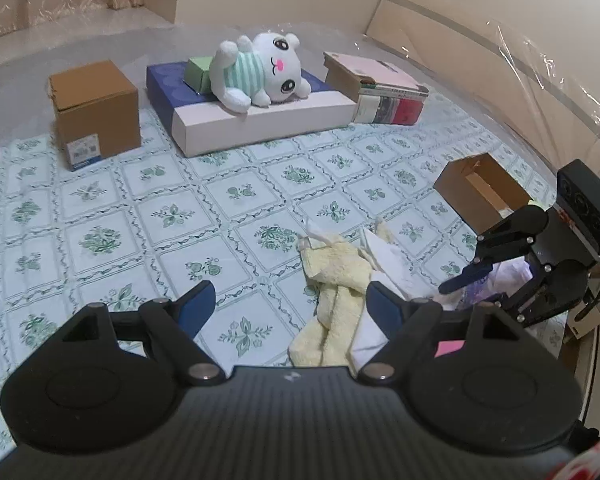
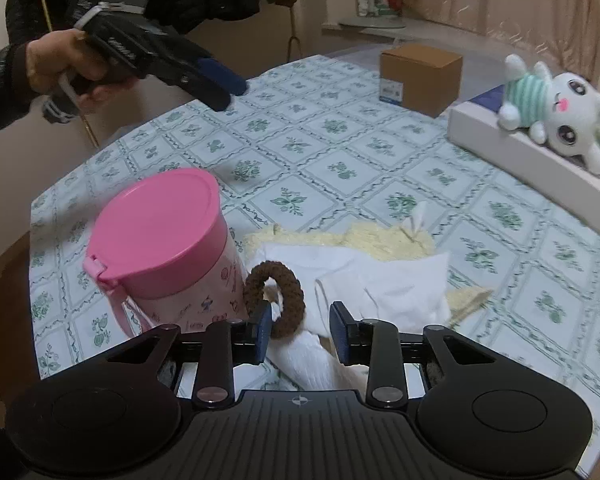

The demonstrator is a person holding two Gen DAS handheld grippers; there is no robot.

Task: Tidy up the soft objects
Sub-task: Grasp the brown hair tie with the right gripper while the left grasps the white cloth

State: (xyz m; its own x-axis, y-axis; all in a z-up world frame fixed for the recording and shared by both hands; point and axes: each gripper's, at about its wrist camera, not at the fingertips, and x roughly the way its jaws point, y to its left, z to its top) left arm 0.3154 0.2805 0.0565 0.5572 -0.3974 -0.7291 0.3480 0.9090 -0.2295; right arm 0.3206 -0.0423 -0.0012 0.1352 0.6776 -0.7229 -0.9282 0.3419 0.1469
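The step in hand looks like the reach for the soft pile: the right gripper [image 2: 298, 332] stands half-narrowed and empty over the white cloth [image 2: 384, 280], which lies on the yellow towel [image 1: 336, 292] beside the pink tub [image 2: 160, 240]. The left gripper [image 1: 290, 304] hovers wide and empty just beside the towel (nothing pinched yet). Next, I judge, the right must drop lower so its pads straddle a fold before it grips.

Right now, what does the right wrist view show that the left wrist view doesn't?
Only the right wrist view: a pink lidded container, a brown knitted ring leaning on it, and the hand holding the left gripper.
Only the left wrist view: an open cardboard box, a stack of books and a small green box.
Both: the plush bunny, closed brown box, yellow towel and white cloth.
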